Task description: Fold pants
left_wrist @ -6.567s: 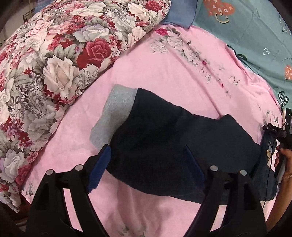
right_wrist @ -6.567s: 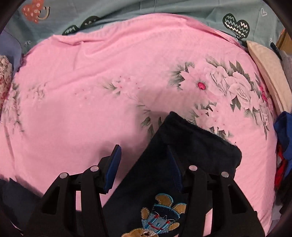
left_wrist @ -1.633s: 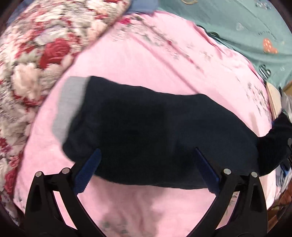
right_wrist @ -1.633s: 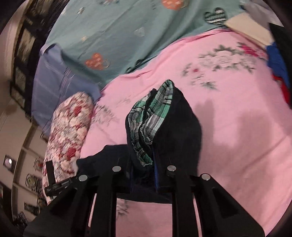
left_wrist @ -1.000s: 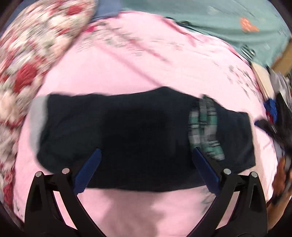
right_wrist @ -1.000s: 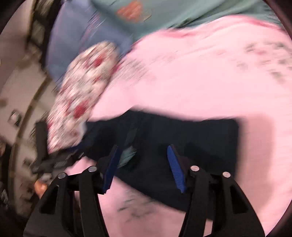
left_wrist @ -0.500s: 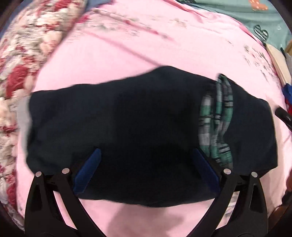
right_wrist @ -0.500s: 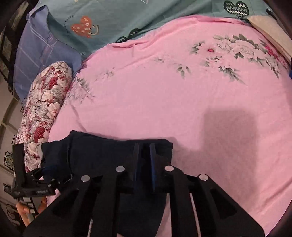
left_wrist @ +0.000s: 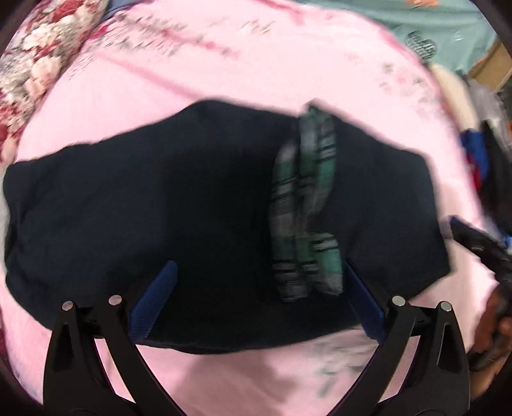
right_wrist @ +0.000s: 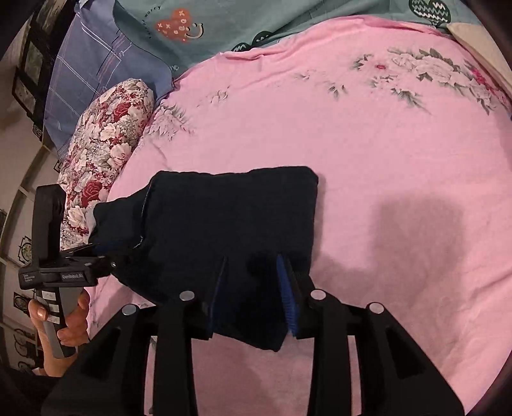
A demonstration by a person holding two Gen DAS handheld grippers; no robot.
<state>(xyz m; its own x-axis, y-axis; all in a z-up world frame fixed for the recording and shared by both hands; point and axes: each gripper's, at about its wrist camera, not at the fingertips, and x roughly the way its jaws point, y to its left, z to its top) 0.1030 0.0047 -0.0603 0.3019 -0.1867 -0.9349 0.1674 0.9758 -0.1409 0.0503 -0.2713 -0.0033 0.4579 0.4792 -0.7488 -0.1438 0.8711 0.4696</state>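
Dark navy pants (left_wrist: 160, 204) lie folded across the pink bedsheet (left_wrist: 192, 70). A green plaid lining (left_wrist: 304, 217) shows at the fold edge in the left wrist view. My left gripper (left_wrist: 256, 288) is open, its blue pads over the near edge of the pants. In the right wrist view the pants (right_wrist: 224, 208) lie as a dark block. My right gripper (right_wrist: 252, 281) is open over their near end, nothing clamped. The left gripper (right_wrist: 54, 256) also shows at the far left there, held by a hand.
A red-and-white floral pillow (right_wrist: 105, 140) lies at the left of the bed, also seen in the left wrist view (left_wrist: 41, 57). A teal blanket (right_wrist: 288, 19) and blue pillow (right_wrist: 86, 70) sit behind. Clothes (left_wrist: 480, 153) pile at the right edge.
My right gripper carried the pant end over onto the rest, shut on it half a second ago, and now stands open. The left gripper stayed open and moved closer over the pants.
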